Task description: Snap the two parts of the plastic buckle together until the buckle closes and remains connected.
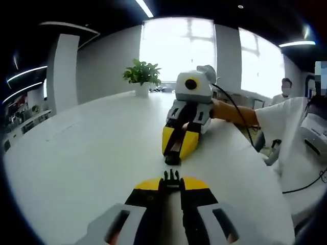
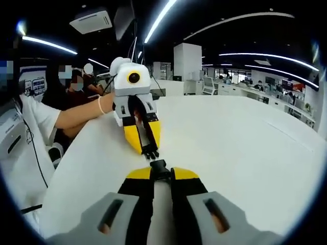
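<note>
In the left gripper view my left gripper (image 1: 171, 186) is shut on the black pronged buckle part (image 1: 171, 178), with the prongs pointing away from me. Facing it, the right gripper (image 1: 173, 154) holds the black socket part (image 1: 172, 157) just above the white table (image 1: 76, 153). In the right gripper view my right gripper (image 2: 158, 174) is shut on the socket part (image 2: 159, 167). Opposite, the left gripper (image 2: 148, 148) grips the pronged part (image 2: 151, 152). A small gap separates the two parts, roughly in line.
A potted plant (image 1: 142, 75) stands at the table's far edge before bright windows. The person's white sleeve (image 1: 286, 120) and a black cable (image 1: 232, 104) lie to the right. Seated people (image 2: 76, 84) are beside the table's left edge.
</note>
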### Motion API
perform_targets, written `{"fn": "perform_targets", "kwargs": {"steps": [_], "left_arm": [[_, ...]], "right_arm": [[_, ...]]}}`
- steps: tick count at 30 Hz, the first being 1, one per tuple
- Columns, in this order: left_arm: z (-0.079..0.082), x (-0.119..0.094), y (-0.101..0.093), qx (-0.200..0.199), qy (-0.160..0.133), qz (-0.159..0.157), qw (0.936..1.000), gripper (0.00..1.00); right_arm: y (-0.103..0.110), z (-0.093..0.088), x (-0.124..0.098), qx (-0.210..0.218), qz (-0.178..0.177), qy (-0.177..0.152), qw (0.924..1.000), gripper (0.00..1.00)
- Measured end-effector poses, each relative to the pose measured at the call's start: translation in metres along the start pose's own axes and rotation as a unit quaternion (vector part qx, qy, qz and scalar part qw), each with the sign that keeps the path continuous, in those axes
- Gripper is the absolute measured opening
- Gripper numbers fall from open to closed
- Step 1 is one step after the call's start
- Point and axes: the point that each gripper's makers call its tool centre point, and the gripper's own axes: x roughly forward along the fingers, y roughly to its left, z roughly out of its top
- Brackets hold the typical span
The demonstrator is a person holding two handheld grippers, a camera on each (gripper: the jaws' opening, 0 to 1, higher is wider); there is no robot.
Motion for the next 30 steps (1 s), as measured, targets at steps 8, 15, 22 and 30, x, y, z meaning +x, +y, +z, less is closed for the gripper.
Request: {"fn": "perform_targets", "kwargs": {"steps": [8, 15, 22, 30], "left_arm": [[0.004, 0.002, -0.005, 0.005, -0.007, -0.005, 1.0, 0.12], [0.006, 0.004, -0.009, 0.009, -0.011, -0.008, 0.9999, 0.12], [0.003, 0.004, -0.008, 0.009, -0.006, -0.01, 0.9999, 0.12], [0.003, 0.006, -0.012, 0.009, -0.009, -0.018, 0.9998, 0.12]], "right_arm": [[0.003, 0.001, 0.001, -0.003, 0.008, -0.001, 1.0, 0.12], [0.006, 0.001, 0.002, -0.001, 0.012, -0.006, 0.9999, 0.12], [0.007, -0.001, 0.004, -0.004, 0.013, 0.0, 0.9999, 0.12], [0.011, 0.001, 0.005, -0.007, 0.017, 0.0, 0.9998, 0.12]]}}
